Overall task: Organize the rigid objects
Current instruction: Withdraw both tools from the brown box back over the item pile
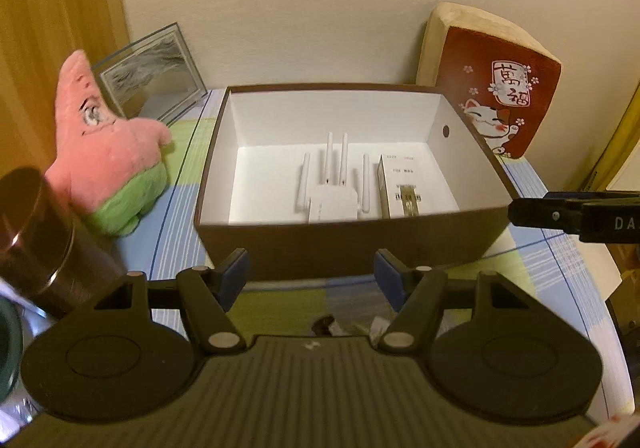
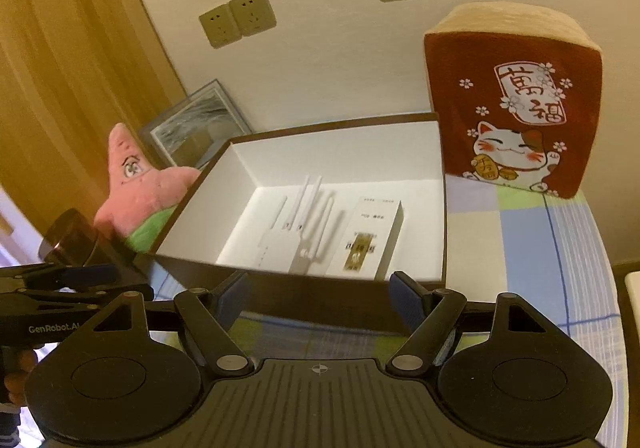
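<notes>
A brown box (image 1: pixel 344 244) (image 2: pixel 304 300) with a white inside stands on the checked tablecloth. In it lie a white router with several antennas (image 1: pixel 332 203) (image 2: pixel 296 244) and, to its right, a white flat carton with a gold label (image 1: pixel 400 183) (image 2: pixel 366 244). My left gripper (image 1: pixel 310 276) hangs open in front of the box's near wall, nothing between its fingers. My right gripper (image 2: pixel 320 292) is open too, just before the near wall, empty. The right gripper's finger (image 1: pixel 576 213) shows at the right edge of the left wrist view. The left gripper's body (image 2: pixel 60 288) shows at the left of the right wrist view.
A pink star plush (image 1: pixel 104 151) (image 2: pixel 140 183) leans left of the box, with a framed picture (image 1: pixel 152 75) (image 2: pixel 196 127) behind it. A dark round tin (image 1: pixel 36 236) (image 2: pixel 72 240) stands at the near left. A red cat cushion (image 1: pixel 492 91) (image 2: pixel 516 107) stands right of the box against the wall.
</notes>
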Action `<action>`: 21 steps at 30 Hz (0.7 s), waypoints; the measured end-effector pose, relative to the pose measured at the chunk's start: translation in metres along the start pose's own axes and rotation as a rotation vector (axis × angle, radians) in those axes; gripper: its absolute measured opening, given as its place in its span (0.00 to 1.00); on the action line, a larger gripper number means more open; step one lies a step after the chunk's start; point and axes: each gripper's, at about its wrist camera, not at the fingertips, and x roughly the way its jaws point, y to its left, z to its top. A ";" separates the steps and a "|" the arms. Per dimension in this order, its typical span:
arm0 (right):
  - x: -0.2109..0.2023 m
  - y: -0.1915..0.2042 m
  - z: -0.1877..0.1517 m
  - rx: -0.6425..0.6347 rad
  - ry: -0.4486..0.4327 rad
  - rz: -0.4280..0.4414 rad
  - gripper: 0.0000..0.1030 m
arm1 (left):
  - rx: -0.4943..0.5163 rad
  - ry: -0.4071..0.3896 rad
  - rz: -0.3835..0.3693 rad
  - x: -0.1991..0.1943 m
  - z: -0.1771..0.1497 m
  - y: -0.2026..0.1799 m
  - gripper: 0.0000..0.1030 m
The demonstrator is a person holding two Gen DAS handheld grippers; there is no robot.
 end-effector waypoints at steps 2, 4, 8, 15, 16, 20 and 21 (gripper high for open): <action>-0.005 0.003 -0.009 -0.008 0.003 0.004 0.72 | -0.012 0.015 0.003 -0.003 -0.010 0.001 0.65; -0.008 0.005 -0.018 -0.017 0.011 0.005 0.72 | -0.025 0.033 0.008 -0.004 -0.020 0.002 0.65; -0.011 0.010 -0.038 -0.040 0.039 0.012 0.72 | -0.038 0.068 0.013 -0.007 -0.043 0.004 0.65; -0.010 0.019 -0.068 -0.078 0.092 0.029 0.72 | -0.077 0.134 0.015 -0.008 -0.076 0.008 0.65; -0.009 0.020 -0.072 -0.082 0.103 0.035 0.72 | -0.085 0.145 0.015 -0.008 -0.080 0.009 0.65; -0.006 0.024 -0.091 -0.106 0.148 0.049 0.71 | -0.105 0.186 0.020 -0.006 -0.096 0.009 0.65; -0.005 0.025 -0.096 -0.111 0.160 0.048 0.71 | -0.110 0.197 0.019 -0.006 -0.100 0.009 0.65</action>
